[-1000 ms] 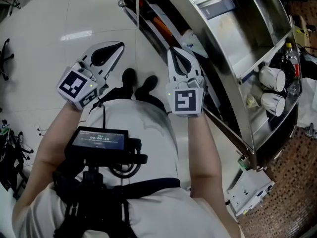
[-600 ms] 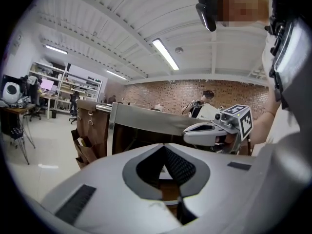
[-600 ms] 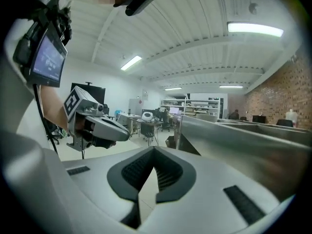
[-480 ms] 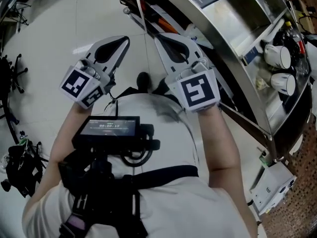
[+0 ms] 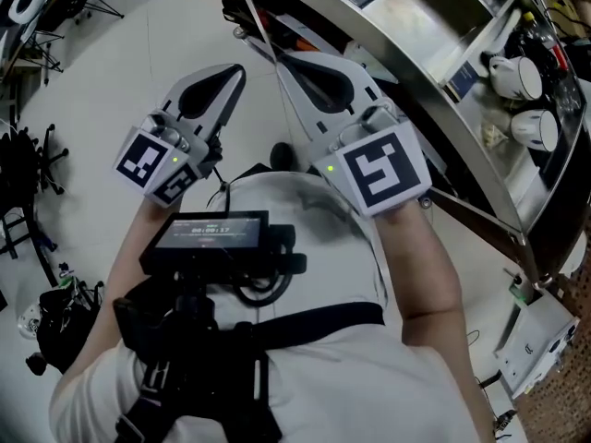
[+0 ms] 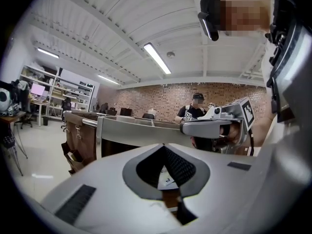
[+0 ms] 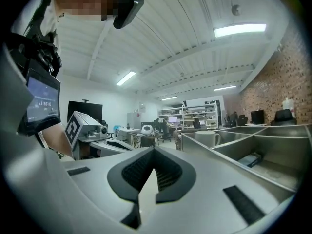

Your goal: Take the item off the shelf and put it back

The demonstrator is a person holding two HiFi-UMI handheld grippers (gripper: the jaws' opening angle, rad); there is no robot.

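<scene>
While raised side by side over the pale floor (image 5: 111, 53), gripped nothing with either tool. Left gripper (image 5: 240, 69) clenched tip to tip, its left gripper view (image 6: 163, 146) showing only a bare hollow behind the meeting pads. Right gripper (image 5: 281, 57) likewise clamped shut and empty (image 7: 153, 150), tips just beside the front edge of the steel shelf (image 5: 416, 26) without touching anything on it. Found every candidate for the item on that shelf (image 7: 273, 147), well apart from both pairs of jaws: a white mug (image 5: 517, 77) with a second mug (image 5: 537, 129) close beside it off to the right, and a small flat box (image 7: 252, 159) lying in a nearer compartment. Could not tell which of these was the item meant.
</scene>
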